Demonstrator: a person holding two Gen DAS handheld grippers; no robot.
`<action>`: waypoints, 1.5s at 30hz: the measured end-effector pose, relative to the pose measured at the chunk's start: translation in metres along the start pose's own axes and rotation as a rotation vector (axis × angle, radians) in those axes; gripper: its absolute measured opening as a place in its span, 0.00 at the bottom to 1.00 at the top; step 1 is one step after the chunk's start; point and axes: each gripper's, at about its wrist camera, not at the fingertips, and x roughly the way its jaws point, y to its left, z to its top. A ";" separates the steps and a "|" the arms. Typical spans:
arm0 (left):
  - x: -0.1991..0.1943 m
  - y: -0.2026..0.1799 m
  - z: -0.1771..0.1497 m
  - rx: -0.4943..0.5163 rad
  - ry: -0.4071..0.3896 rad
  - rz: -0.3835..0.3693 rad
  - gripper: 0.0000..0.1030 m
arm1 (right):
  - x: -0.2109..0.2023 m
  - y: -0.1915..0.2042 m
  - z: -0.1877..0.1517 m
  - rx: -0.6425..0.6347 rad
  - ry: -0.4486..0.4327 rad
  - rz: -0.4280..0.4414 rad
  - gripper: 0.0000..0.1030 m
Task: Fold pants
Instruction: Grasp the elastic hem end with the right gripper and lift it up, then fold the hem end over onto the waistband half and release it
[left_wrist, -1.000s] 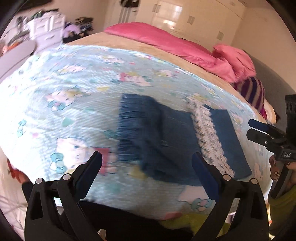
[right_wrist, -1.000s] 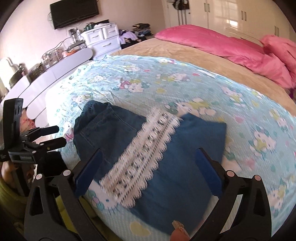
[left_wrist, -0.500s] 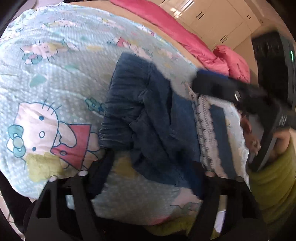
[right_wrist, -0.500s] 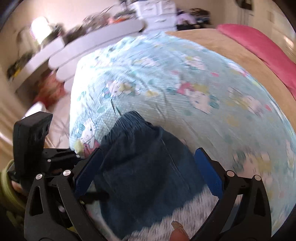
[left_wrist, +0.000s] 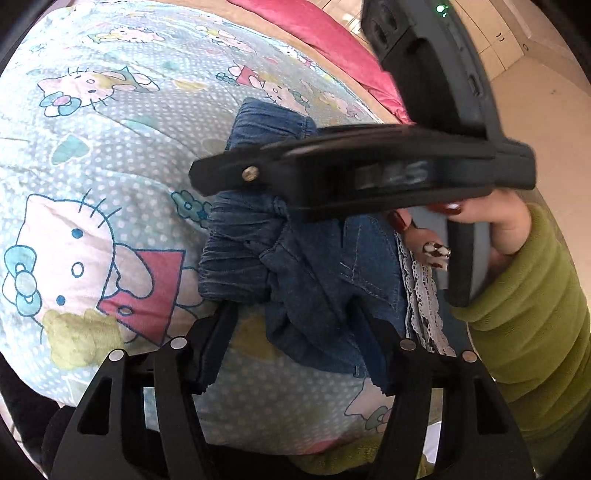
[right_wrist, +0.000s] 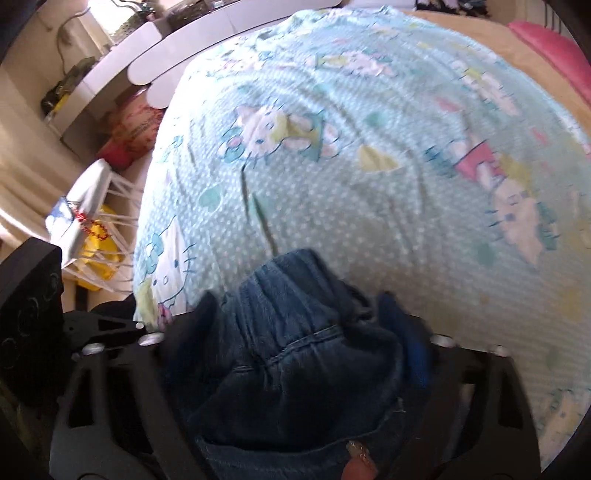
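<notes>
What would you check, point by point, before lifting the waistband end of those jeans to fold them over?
1. Left gripper has denim between its fingers: ok, the near edge of the pants bunches there while the jaws are closing.
2. Right gripper has the gathered waistband between its fingers: ok, jaws closing.
3. Firm grip on both sides: cannot tell, the pads are blurred or hidden by cloth.
4. Only denim is caught, not the bedspread: cannot tell.
5. Pants lie flat for a neat fold: not ok, the waistband end is crumpled.
6. Lace trim is clear of the fingers: ok in the left wrist view.
</notes>
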 end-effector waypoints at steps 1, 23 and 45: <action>0.001 0.001 0.001 -0.005 0.001 -0.004 0.60 | -0.005 0.004 -0.003 -0.025 -0.029 -0.012 0.48; 0.018 -0.101 0.023 0.056 -0.044 -0.188 0.80 | -0.167 -0.042 -0.123 0.199 -0.494 0.050 0.37; 0.049 -0.163 -0.029 0.341 0.117 -0.203 0.83 | -0.162 -0.073 -0.263 0.596 -0.428 -0.345 0.68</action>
